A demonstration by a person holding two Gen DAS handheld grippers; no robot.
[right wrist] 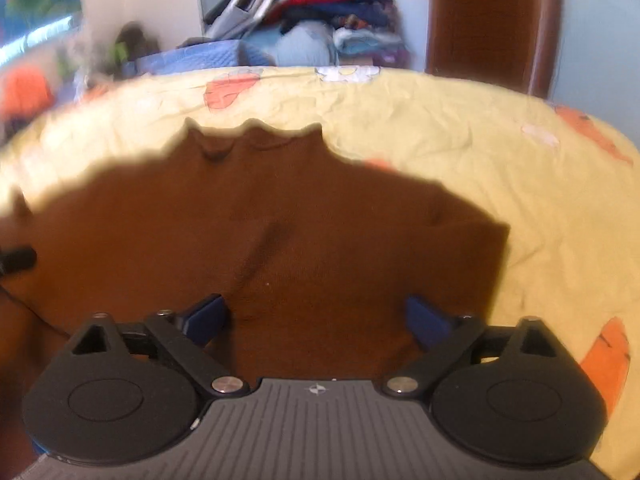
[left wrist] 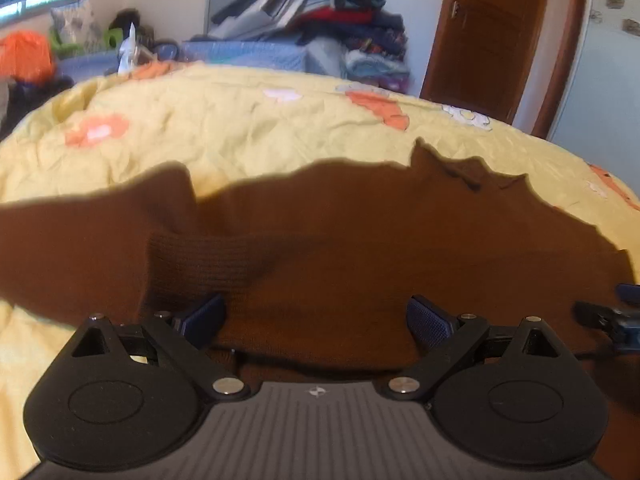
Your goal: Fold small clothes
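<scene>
Left gripper [left wrist: 316, 316] spread wide, blue pads over the brown knit sweater [left wrist: 360, 248]; nothing pinched. Right gripper [right wrist: 316, 316] likewise wide, above the same garment. Sweater lies flat, filling the frame's centre, on a yellow bedspread [left wrist: 240, 128] with orange and white flowers, crumpled. Top centre: heap of folded and loose clothes [left wrist: 332, 4] against a pale wall. Upper right: brown wooden door [left wrist: 488, 36]. Upper left: orange bag [left wrist: 24, 56], possibly plastic; right view too blurred to confirm.
</scene>
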